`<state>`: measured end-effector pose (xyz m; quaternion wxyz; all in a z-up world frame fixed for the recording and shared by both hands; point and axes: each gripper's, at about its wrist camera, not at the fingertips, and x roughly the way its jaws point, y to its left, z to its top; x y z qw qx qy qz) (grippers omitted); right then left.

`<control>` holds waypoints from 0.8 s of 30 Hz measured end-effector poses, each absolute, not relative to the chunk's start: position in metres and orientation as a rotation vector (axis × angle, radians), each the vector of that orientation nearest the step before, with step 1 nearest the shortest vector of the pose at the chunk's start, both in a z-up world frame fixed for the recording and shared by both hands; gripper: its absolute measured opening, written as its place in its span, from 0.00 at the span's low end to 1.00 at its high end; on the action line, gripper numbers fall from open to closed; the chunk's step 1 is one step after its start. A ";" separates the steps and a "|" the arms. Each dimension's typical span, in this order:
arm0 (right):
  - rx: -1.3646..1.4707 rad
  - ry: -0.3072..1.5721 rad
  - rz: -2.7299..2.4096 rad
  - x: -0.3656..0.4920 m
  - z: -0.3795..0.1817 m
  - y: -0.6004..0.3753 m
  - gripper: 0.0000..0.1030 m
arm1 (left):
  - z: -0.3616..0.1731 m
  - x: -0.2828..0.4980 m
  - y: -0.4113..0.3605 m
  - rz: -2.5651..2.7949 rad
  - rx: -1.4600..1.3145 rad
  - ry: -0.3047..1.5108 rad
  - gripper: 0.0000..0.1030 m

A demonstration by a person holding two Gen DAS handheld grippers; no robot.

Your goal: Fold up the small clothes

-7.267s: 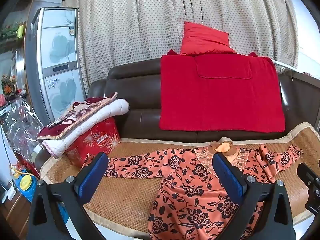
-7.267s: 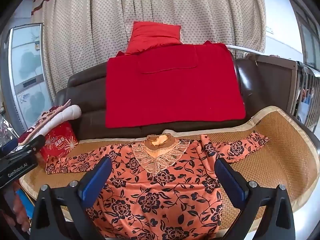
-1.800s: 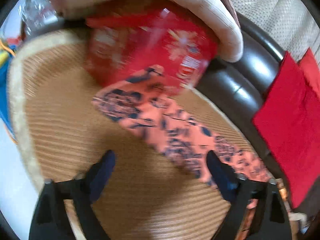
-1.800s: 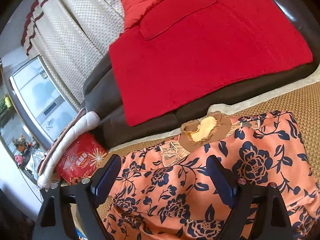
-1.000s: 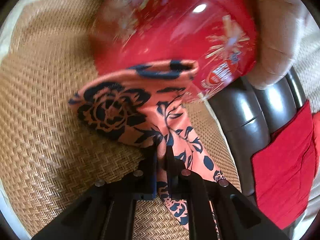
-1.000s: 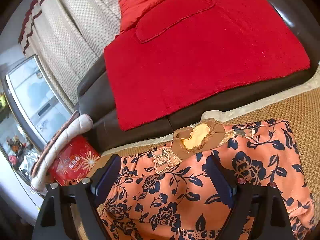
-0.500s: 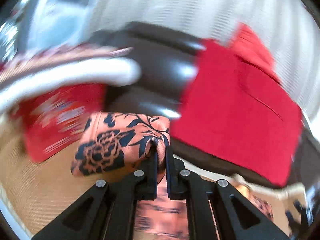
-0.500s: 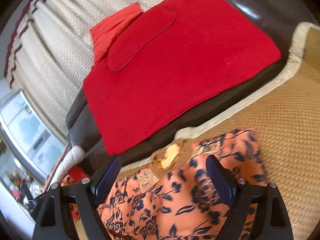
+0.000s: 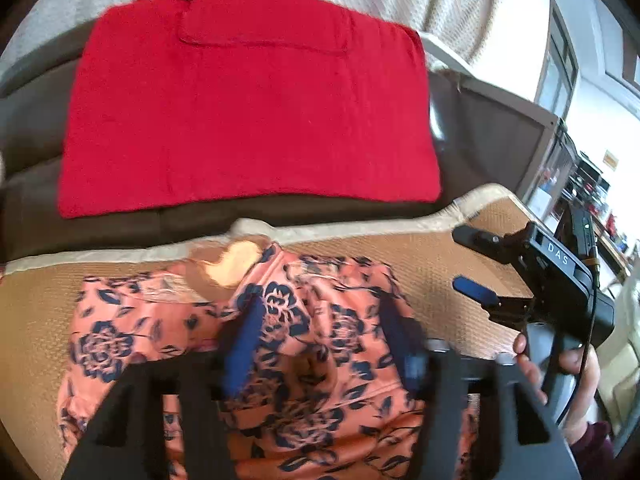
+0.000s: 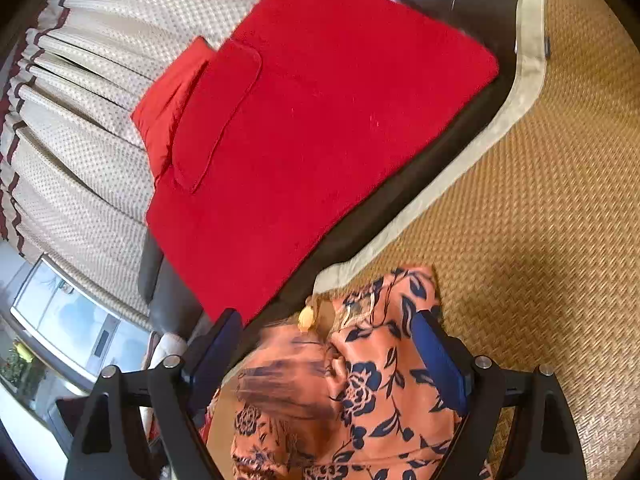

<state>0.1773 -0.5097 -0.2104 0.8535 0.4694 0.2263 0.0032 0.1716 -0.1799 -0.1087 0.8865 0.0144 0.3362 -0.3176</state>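
While its jaws are opening, the left gripper (image 9: 320, 344) hangs over the floral blouse (image 9: 328, 384), apparently pressing nothing in the blur. Right of the blouse, the right gripper (image 9: 476, 264) stands spread and empty. The blouse lies on the woven mat (image 9: 436, 264), the red blanket (image 9: 248, 112) beyond it.

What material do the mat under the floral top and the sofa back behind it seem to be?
The mat looks like woven rattan or straw: tan, with a regular basket weave and a pale cloth border. The sofa back looks like dark brown leather or imitation leather: smooth, with a soft shine. The floral top seems a thin printed fabric that creases easily.
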 end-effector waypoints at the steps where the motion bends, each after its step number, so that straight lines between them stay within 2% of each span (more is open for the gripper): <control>1: 0.980 0.498 0.023 0.181 -0.211 -0.506 0.86 | -0.106 0.164 -0.162 -0.643 0.009 0.684 0.67; 3: 0.933 0.556 0.048 0.188 -0.211 -0.492 0.86 | -0.105 0.174 -0.128 -0.548 -0.054 0.659 0.73; 10: 0.717 0.652 0.099 0.210 -0.201 -0.430 0.86 | -0.148 0.209 -0.039 -0.155 -0.152 0.725 0.74; 16: 0.334 0.746 0.046 0.233 -0.199 -0.345 0.86 | -0.190 0.236 -0.021 0.039 -0.050 0.815 0.73; 24: -0.046 0.896 -0.098 0.283 -0.238 -0.276 0.84 | -0.233 0.264 -0.012 0.063 -0.030 0.962 0.74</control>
